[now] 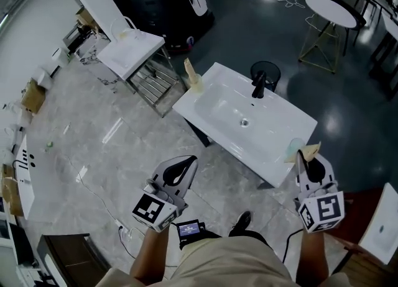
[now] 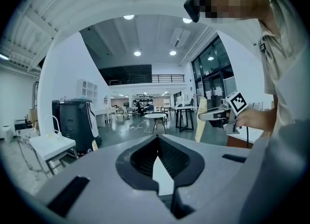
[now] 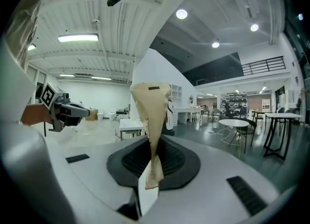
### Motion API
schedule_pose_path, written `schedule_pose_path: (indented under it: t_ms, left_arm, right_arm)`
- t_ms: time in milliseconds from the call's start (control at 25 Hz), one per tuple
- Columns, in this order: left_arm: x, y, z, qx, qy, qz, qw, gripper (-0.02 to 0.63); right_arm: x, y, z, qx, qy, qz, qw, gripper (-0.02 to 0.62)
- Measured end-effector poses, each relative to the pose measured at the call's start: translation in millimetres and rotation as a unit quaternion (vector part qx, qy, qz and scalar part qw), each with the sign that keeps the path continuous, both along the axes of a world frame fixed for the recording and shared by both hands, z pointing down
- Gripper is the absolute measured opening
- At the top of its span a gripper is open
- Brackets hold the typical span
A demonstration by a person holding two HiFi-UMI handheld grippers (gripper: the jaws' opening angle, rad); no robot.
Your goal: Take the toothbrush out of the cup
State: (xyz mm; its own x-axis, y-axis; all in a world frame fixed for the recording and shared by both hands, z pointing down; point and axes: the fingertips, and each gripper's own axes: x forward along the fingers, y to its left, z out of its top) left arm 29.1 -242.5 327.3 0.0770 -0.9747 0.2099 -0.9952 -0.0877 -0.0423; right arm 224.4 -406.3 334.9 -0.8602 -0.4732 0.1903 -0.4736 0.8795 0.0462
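My right gripper (image 1: 303, 155) is shut on a tan paper-wrapped toothbrush (image 1: 310, 151), which it holds up just off the near right corner of the white sink (image 1: 217, 109). In the right gripper view the wrapped toothbrush (image 3: 151, 106) stands upright, pinched between the jaws of the right gripper (image 3: 150, 169). A pale translucent cup (image 1: 295, 148) sits on that sink corner, right beside the toothbrush. My left gripper (image 1: 186, 163) hangs over the floor in front of the sink, shut with nothing in it (image 2: 157, 162). From the left gripper view the right gripper (image 2: 213, 115) and the toothbrush (image 2: 201, 121) show at the right.
A black faucet (image 1: 259, 84) stands at the sink's back edge. Another tan wrapped item (image 1: 193, 74) is at the sink's far left corner. A white side table (image 1: 130, 53) stands to the left, and a round white table (image 1: 331, 11) far back right. Grey floor lies in front.
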Motion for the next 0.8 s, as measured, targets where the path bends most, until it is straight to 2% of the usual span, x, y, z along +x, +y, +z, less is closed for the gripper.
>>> schedule_pose_path:
  t_ms: [280, 480, 640, 800]
  left_arm:
    - [-36, 38, 13, -0.015, 0.002, -0.022, 0.9996, 0.006]
    - [-70, 63, 12, -0.003, 0.002, -0.006, 1.0, 0.006]
    - [-123, 99, 12, 0.011, 0.008, 0.013, 0.9998, 0.006]
    - [-206, 143, 21, 0.013, 0.021, 0.03, 0.9992, 0.007]
  right_arm:
    - [-38, 23, 18, -0.011, 0.006, -0.012, 1.0, 0.034]
    - [-67, 45, 15, 0.004, 0.01, 0.005, 1.0, 0.034]
    - [-99, 77, 14, 0.02, 0.025, 0.041, 0.999, 0.034]
    - [-147, 118, 8, 0.025, 0.03, 0.1, 0.994, 0.034]
